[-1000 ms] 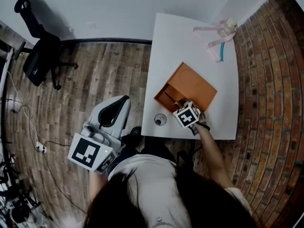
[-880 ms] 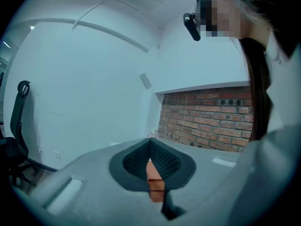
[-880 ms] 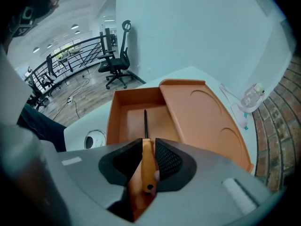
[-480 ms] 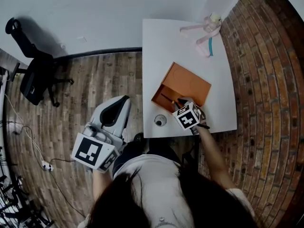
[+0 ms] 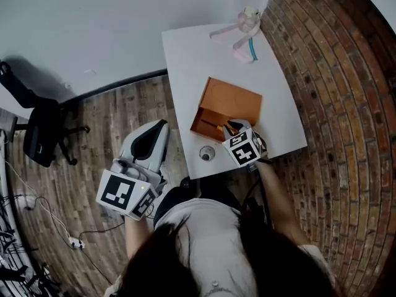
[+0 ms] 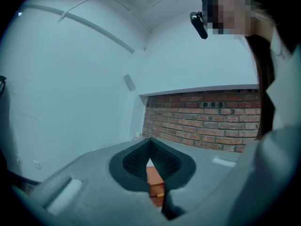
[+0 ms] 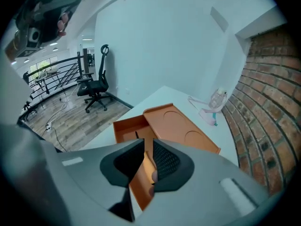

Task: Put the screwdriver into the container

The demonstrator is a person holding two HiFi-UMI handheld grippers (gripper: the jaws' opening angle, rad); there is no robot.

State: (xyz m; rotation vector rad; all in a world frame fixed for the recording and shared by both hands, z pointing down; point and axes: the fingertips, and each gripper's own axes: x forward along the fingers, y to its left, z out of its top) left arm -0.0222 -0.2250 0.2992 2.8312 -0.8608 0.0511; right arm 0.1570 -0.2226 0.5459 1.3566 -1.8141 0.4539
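Note:
An orange container (image 5: 232, 98) lies on the white table (image 5: 185, 54), with its open compartment on the left side. The screwdriver (image 5: 210, 125) points its dark shaft into that compartment, and its yellowish handle is at my right gripper (image 5: 234, 129). In the right gripper view the jaws of my right gripper (image 7: 146, 152) stand close together on the handle over the container (image 7: 174, 126), and the shaft (image 7: 136, 135) shows inside the compartment. My left gripper (image 5: 153, 135) hangs off the table over the wooden floor, shut and empty (image 6: 150, 159).
A small round object (image 5: 206, 153) sits on the table's near edge, left of my right gripper. A pink and teal item (image 5: 241, 33) lies at the far end of the table. A black office chair (image 5: 40, 135) stands at the left. Brick surface flanks the table's right side.
The head camera has swung, so the table sits higher and more tilted in view. My right gripper stays at the container's near end. My left gripper stays off the table.

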